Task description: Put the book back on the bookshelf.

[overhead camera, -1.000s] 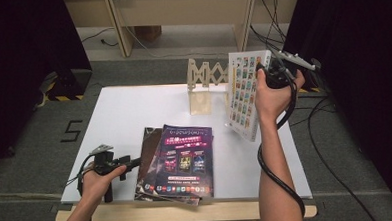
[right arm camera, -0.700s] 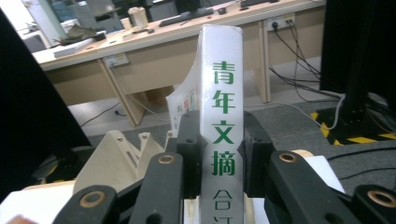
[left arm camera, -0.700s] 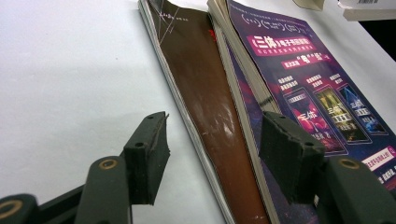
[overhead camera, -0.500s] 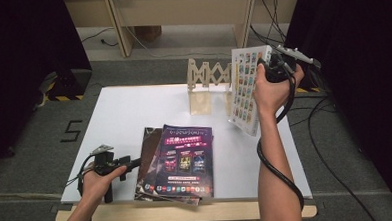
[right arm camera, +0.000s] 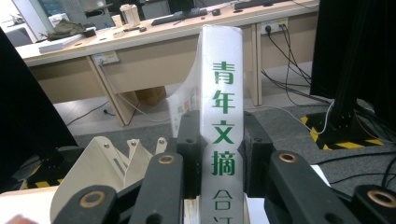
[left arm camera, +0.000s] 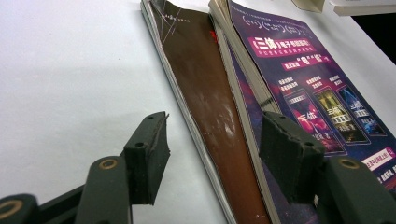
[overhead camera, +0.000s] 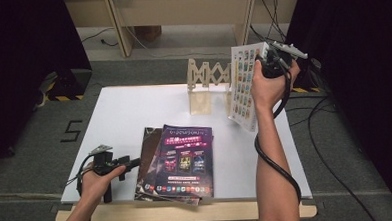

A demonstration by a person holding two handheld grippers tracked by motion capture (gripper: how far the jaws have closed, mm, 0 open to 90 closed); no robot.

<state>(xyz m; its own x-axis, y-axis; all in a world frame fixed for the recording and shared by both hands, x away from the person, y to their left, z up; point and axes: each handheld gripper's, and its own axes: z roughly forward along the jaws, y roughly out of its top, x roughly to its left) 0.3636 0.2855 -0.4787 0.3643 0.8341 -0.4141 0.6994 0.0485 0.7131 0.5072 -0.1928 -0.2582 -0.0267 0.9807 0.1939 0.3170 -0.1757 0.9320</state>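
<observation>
So the right gripper (overhead camera: 263, 63) is up in the air over the far right part of the table (overhead camera: 119, 119), clamped tight on a white magazine (overhead camera: 243, 88) by its spine. From the right gripper's own camera you can see both black jaws pressed flat against the spine (right arm camera: 223, 135), one on each side, with green characters running down it. The magazine hangs more or less upright, clear of the tabletop, its cover full of little colourful squares, just beside the wooden rack (overhead camera: 208, 85) at the far edge. It looks like it's right in front of the rack's right end, though I can't tell if they touch. The left gripper (overhead camera: 128, 162) sits low at the near left side, jaws spread wide and holding nothing, pointed at the stack of magazines (overhead camera: 178, 161) lying flat near the front edge. Its camera shows the brown magazine (left arm camera: 210, 116) in the gap between the jaws, with the purple magazine (left arm camera: 308, 79) lying on top, shifted a bit to the side.
</observation>
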